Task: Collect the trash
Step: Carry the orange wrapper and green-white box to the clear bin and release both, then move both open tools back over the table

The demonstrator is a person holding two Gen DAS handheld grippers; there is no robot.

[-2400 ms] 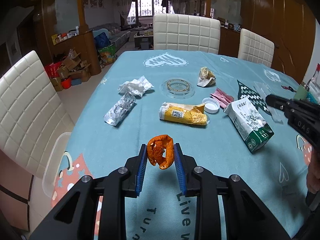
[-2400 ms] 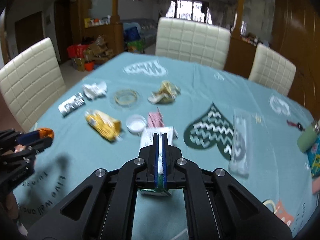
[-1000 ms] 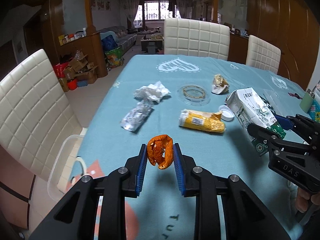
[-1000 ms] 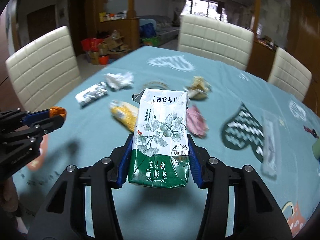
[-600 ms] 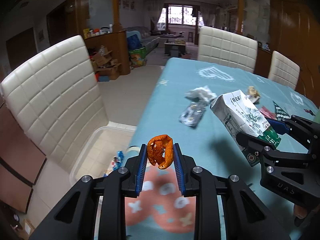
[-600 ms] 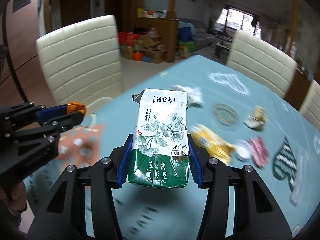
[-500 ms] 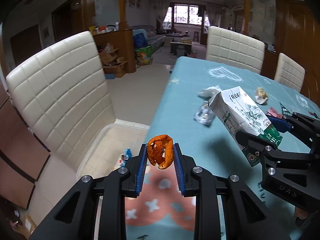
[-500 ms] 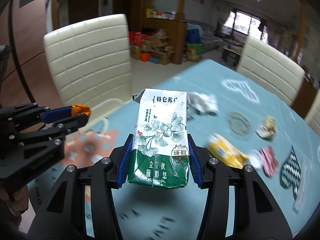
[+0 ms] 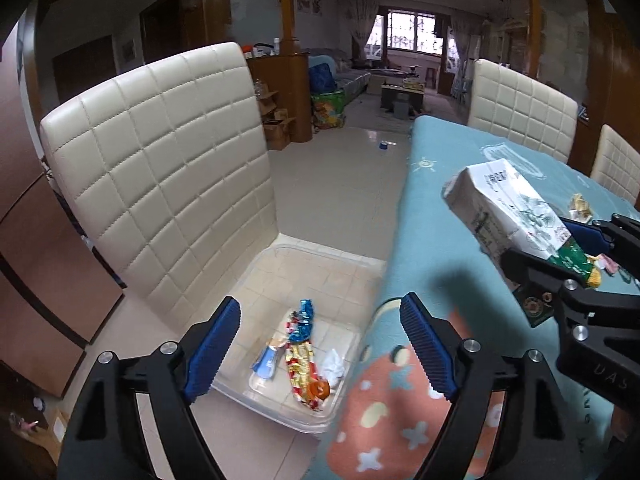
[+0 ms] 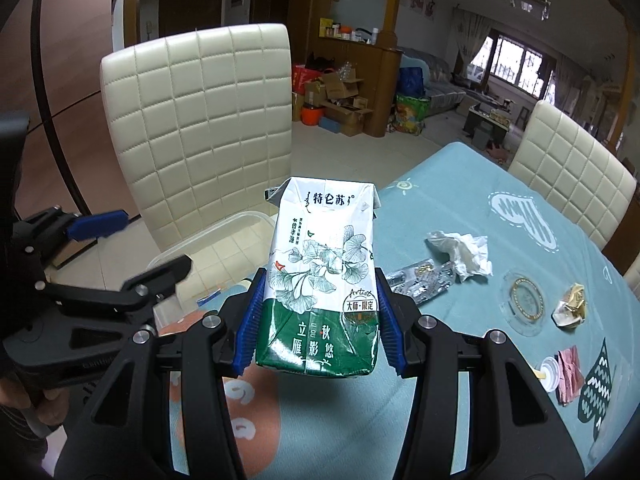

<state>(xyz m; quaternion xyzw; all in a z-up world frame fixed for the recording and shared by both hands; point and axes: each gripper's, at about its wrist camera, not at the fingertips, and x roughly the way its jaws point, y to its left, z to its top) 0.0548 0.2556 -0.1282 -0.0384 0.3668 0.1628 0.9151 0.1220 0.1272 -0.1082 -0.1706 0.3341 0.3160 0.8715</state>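
While the left gripper [image 9: 320,346] is spread wide and empty over the clear bin [image 9: 280,410] on the chair seat, a milk carton [image 10: 326,276] is clamped in the right gripper [image 10: 320,328] near the table edge.

Wrappers and an orange scrap [image 9: 319,389] are already held in the bin; the carton is judged next. Left on the teal table [image 10: 440,208] are a crumpled tissue [image 10: 460,250], foil pack [image 10: 420,282], gold wad [image 10: 570,306] and white cap [image 10: 550,372]. The left gripper is seen between carton and bin.
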